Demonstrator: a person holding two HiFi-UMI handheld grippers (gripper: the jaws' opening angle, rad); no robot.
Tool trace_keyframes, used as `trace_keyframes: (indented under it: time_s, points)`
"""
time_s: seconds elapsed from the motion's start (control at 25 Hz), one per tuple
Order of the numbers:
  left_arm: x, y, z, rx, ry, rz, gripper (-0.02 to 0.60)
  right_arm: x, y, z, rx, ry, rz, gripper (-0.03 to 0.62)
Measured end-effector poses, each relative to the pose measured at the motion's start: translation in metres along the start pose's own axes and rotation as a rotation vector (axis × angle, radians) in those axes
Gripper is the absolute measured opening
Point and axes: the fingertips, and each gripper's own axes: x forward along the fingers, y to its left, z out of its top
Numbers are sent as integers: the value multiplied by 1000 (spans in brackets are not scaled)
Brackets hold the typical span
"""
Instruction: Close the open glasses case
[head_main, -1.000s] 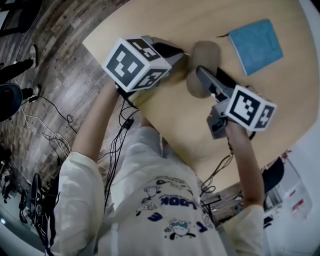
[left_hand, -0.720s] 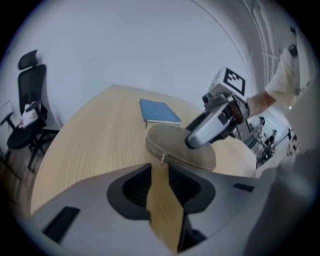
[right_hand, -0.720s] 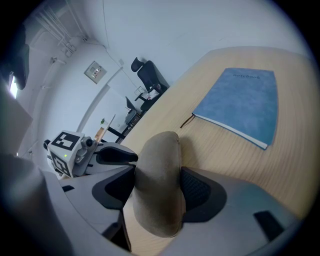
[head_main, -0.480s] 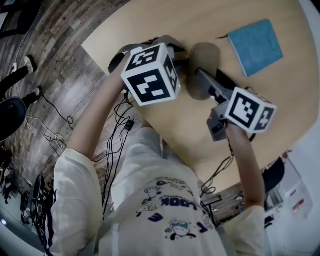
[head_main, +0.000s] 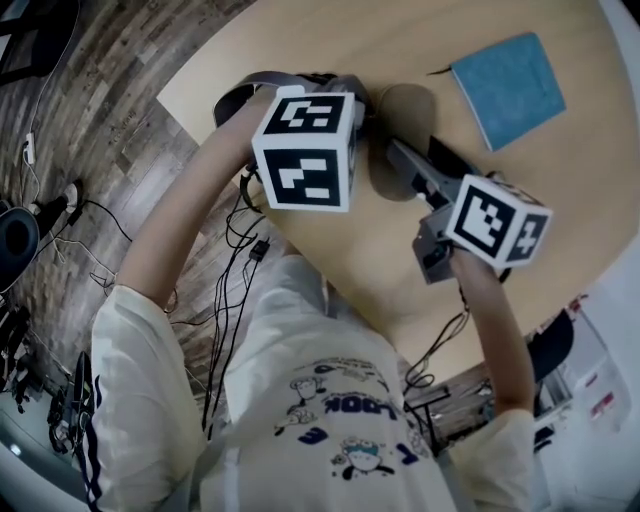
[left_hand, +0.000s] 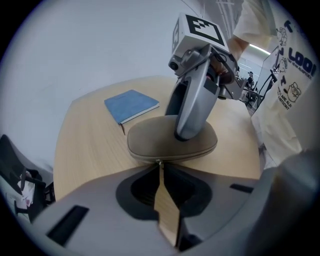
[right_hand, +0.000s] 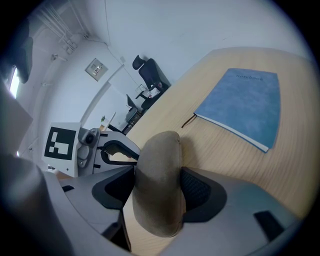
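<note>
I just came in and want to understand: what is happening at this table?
A person works on a tan glasses case on the table with two hand-held grippers. The right gripper clamps the case in its jaws. The left gripper has just been closing its jaws, whose tips seem to pinch the zipper pull. A blue notebook lies nearby.

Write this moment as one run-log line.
right claw: clamping glasses case | left claw: just closed on zipper pull

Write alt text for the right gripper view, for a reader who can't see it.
The right gripper is shut on a tan glasses case, its pads against both sides, over a light wooden table. A blue notebook lies flat beyond it, apart from the case.
</note>
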Motion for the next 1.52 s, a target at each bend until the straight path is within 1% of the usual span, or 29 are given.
trace_keyframes:
  time_s: [0.12,0.28,0.4,0.56,0.64,0.76,0.96,1.04,1.12,1.2,1.32,1.44,1.52]
  points:
    - [0,0,2,20,-2,1,15,-3,0,-1,1,2,3,288]
    - [-1,0,3,34,-5,-9,11,-4,1,1,-18,8,2,288]
    - [-1,2,2,54,1,9,5,-2,1,0,-9,3,1,288]
    - [-3,1,-1,150,18,53,2,2,0,0,22,0,-1,288]
    - [-3,-2,0,174,24,56,2,3,0,1,25,-3,-3,288]
    - [-4,-10,2,167,23,61,2,1,0,4,8,-5,-2,288]
    - [-1,-44,4,140,5,13,2,3,0,5,12,-12,-2,288]
    - [2,-56,6,115,-4,20,2,3,-2,5,10,-16,-4,288]
    - [7,-73,10,70,-23,7,2,3,-3,5,14,-21,-5,288]
    - [11,-90,15,23,-42,23,2,3,-2,4,30,-29,-6,288]
    - [18,-107,25,-86,-63,60,2,1,-1,4,44,-44,-15,288]
    - [24,-113,34,-215,-66,126,2,-1,-2,6,50,-66,-37,287]
    - [29,-115,38,-296,-66,154,2,-2,-3,7,56,-88,-57,287]
